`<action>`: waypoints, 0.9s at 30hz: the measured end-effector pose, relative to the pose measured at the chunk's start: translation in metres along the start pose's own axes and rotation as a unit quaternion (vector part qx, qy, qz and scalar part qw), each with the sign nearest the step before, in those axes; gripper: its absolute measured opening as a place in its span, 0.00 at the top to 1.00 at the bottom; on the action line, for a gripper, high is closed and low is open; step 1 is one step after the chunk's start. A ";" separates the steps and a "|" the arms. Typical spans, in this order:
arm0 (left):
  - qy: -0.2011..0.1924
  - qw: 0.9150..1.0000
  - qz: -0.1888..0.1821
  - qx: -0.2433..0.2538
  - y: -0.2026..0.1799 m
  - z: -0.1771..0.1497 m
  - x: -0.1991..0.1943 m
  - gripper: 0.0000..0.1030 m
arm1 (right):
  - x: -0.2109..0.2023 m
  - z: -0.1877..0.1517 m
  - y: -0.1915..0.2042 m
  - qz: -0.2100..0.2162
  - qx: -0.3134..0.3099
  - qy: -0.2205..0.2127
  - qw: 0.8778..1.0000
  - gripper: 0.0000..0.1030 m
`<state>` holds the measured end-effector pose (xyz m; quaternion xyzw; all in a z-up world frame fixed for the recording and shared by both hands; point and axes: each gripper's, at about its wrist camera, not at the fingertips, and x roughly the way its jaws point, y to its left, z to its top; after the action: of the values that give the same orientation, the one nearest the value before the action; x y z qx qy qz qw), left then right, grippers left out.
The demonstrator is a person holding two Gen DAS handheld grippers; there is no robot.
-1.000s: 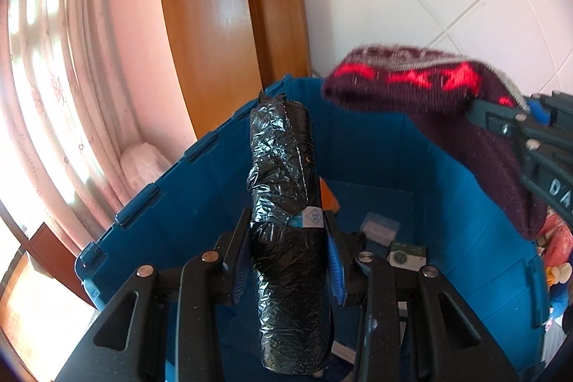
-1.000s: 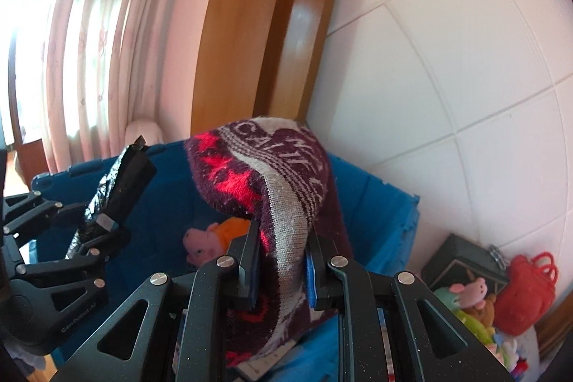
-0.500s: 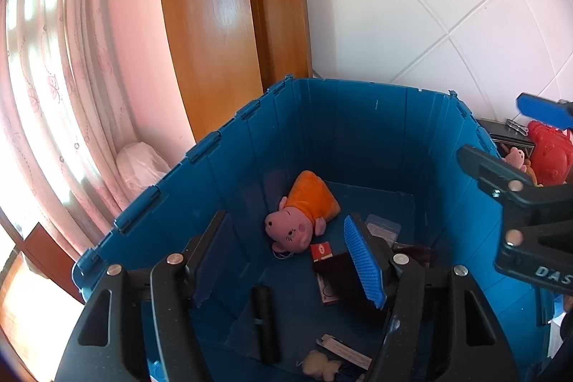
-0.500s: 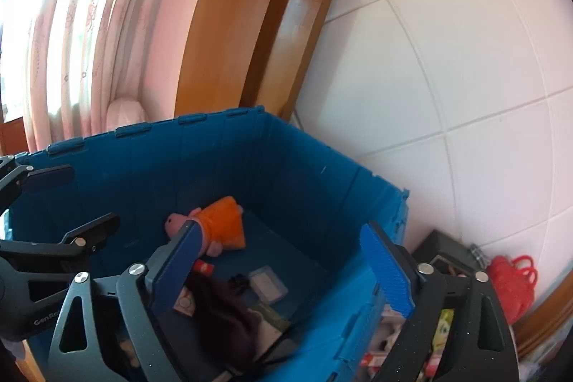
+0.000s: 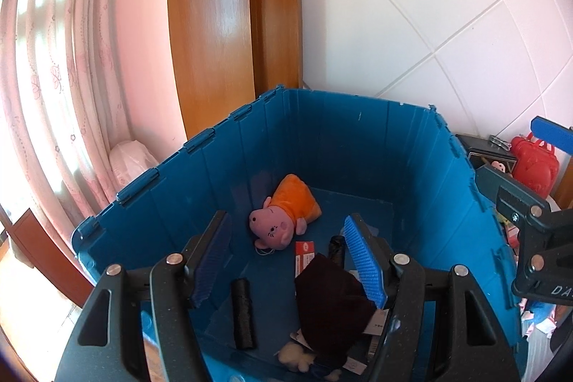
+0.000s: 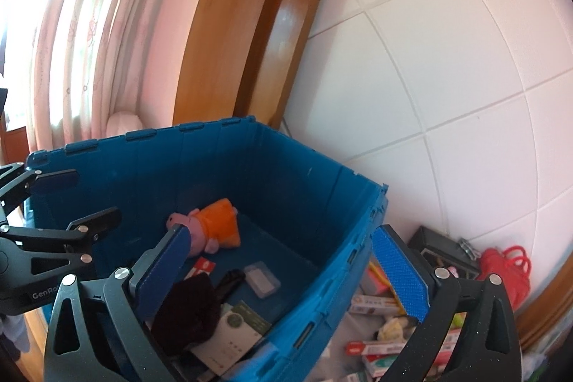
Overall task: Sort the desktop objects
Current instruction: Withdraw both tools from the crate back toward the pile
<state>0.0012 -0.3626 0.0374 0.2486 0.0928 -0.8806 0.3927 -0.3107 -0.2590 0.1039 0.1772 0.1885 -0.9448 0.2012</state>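
My left fingers (image 5: 286, 260) stand apart and empty; my right fingers (image 6: 283, 271) have just been opening wide, nothing between them. Both hang over the blue crate (image 5: 358, 145), because the dark knit cloth (image 5: 333, 303) and black wrapped roll (image 5: 242, 314) now lie below them, on its floor beside the plush pig (image 5: 283, 221).

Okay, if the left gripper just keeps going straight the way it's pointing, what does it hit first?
Probably the pink pig plush in the blue crate. The left gripper, jaws open and empty, points down into the crate, and the plush lies just beyond its fingertips. Depth is unclear, so it might meet the crate floor first.
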 end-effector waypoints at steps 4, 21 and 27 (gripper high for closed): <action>-0.015 1.000 -0.013 -0.005 -0.007 -0.007 -0.012 0.37 | -0.018 -0.011 -0.008 -0.007 0.014 -0.010 1.000 0.00; -0.096 0.989 -0.098 0.052 -0.124 -0.019 -0.080 0.23 | -0.102 -0.101 -0.100 -0.100 0.103 -0.017 0.990 0.00; -0.098 0.981 -0.147 0.080 -0.197 -0.027 -0.093 0.23 | -0.139 -0.163 -0.181 -0.166 0.160 0.013 0.973 0.00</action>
<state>-0.0819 -0.1598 0.0559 0.1756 0.0185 -0.9532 0.2452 -0.2300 0.0076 0.0712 0.1860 0.0648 -0.9804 0.0085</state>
